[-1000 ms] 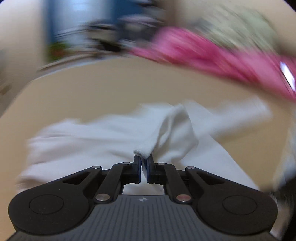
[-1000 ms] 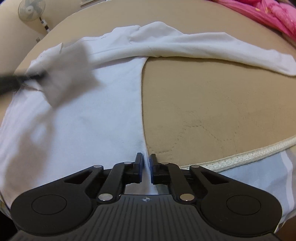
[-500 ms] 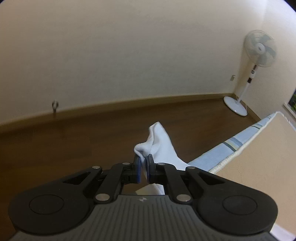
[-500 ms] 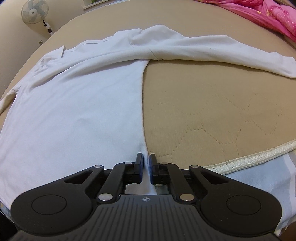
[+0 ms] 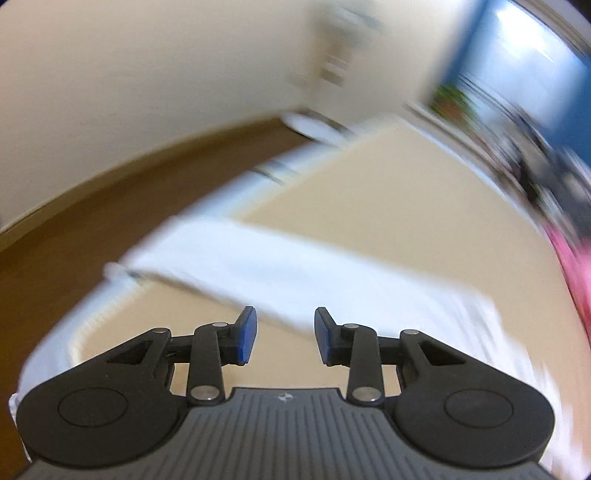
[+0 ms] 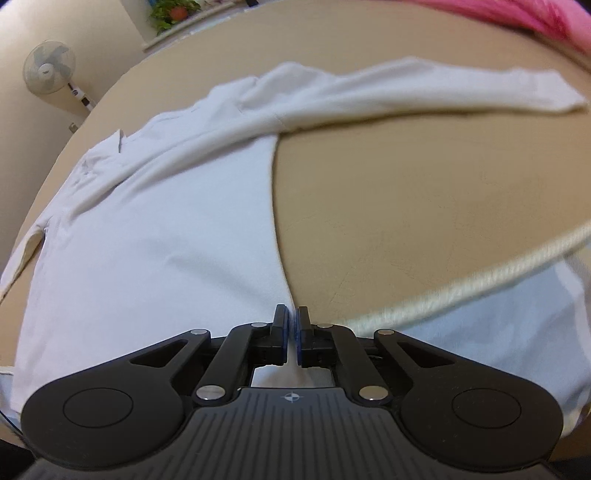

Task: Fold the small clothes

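A white long-sleeved shirt lies spread on a beige quilted mat. One sleeve stretches across the mat to the right. My right gripper is shut on the shirt's lower corner, where the side edge meets the hem, and white cloth shows under its fingers. In the blurred left wrist view the left gripper hangs over the mat with its jaws opening and nothing between them. The shirt appears there as a white band just beyond its blue pads.
The mat has a pale corded border over a light blue sheet at the near edge. Pink bedding lies at the far right. A standing fan and a plant stand beyond the bed. Brown floor lies past the bed's left side.
The left gripper, shut on a white sleeve end until half a second ago, has opened, let it go and swung back over the bed. The right gripper kept its grip, rolling and shifting slightly.
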A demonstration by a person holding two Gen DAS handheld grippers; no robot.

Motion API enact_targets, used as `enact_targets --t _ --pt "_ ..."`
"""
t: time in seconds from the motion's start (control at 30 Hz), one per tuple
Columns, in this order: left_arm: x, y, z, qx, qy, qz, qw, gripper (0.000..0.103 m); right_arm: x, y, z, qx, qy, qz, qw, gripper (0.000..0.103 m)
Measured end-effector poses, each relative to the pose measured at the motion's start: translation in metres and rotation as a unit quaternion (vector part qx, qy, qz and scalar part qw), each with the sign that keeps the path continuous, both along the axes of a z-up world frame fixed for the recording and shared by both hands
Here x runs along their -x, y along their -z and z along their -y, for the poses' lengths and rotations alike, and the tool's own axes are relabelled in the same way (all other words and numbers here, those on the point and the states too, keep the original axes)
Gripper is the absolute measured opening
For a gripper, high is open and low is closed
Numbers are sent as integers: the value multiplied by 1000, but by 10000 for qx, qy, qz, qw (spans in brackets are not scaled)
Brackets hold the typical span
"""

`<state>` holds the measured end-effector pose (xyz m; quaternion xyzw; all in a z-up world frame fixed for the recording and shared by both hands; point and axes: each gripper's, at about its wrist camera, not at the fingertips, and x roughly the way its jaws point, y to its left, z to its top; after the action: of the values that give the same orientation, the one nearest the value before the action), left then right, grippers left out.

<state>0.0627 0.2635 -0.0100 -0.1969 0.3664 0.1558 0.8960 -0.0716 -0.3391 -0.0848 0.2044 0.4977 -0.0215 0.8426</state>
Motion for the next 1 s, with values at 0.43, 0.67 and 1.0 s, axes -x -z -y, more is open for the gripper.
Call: enact_targets --t 0.43,0.67,1.0 --pt "69 123 121 -354 2005 -1983 9588 36 23 11 -7 80 -448 -236 9987 29" --pt "83 105 150 -613 2264 -1705 9570 4 32 0 -4 105 -596 -150 9981 4" --pt "156 51 160 -382 2266 -1438 9625 4 79 -62 57 -500 575 215 9969 3"
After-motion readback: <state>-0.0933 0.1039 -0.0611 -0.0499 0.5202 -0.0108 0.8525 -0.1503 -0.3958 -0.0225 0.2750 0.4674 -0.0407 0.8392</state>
